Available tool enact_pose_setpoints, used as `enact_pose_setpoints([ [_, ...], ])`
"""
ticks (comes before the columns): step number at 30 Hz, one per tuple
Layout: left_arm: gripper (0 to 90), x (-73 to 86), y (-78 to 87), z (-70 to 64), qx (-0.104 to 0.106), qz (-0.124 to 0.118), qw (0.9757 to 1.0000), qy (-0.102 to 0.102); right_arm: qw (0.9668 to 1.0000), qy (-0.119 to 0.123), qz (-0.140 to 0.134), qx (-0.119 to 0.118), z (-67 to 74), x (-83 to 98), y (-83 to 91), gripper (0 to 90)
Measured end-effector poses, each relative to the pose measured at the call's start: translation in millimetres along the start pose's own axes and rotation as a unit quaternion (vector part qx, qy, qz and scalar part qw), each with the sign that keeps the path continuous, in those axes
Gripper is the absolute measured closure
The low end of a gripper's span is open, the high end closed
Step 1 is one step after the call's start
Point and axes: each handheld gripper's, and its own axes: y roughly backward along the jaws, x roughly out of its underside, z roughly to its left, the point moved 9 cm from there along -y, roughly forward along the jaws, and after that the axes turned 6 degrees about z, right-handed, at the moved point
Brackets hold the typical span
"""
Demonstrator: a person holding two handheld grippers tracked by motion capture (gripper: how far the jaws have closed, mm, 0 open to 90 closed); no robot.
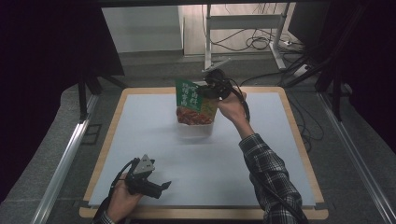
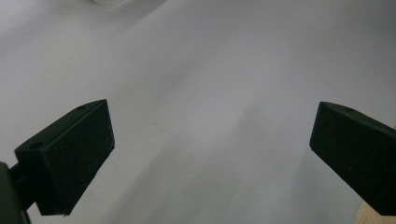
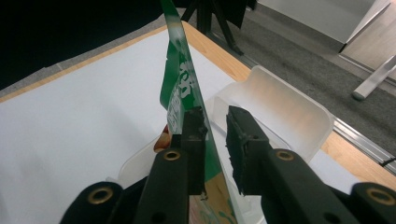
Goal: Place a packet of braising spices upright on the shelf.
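Dim, soft overhead light; dark corners in the high view, close jaws slightly blurred.

Left gripper (image 1: 164,185) rests low at seven o'clock, fingers (image 2: 70,158) spread wide. Right gripper (image 1: 201,89) reaches toward twelve o'clock, its fingers (image 3: 194,135) slightly parted.

Snack packet (image 1: 191,100): print, unreadable.

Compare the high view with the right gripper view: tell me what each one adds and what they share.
High view adds: the left gripper, held near the mat's front edge, and a checked sleeve. Right gripper view adds: a gap between the green packet and one finger. Shared: the packet standing in the translucent container, right gripper at its top.
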Motion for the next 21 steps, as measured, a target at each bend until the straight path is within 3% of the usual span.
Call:
enact_pose_setpoints([
  [17, 0.1, 1.0, -1.0, -0.6, 0.002, 0.005, 1.0000, 0.001, 0.9995, -0.006, -0.029, 0.008, -4.6, -3.2, 12.5, 42.3],
  [21, 0.1, 1.0, -1.2, -0.6, 0.001, 0.005, 1.0000, 0.001, 0.9995, -0.007, -0.031, 0.006, -4.1, -3.2, 14.5, 38.6],
])
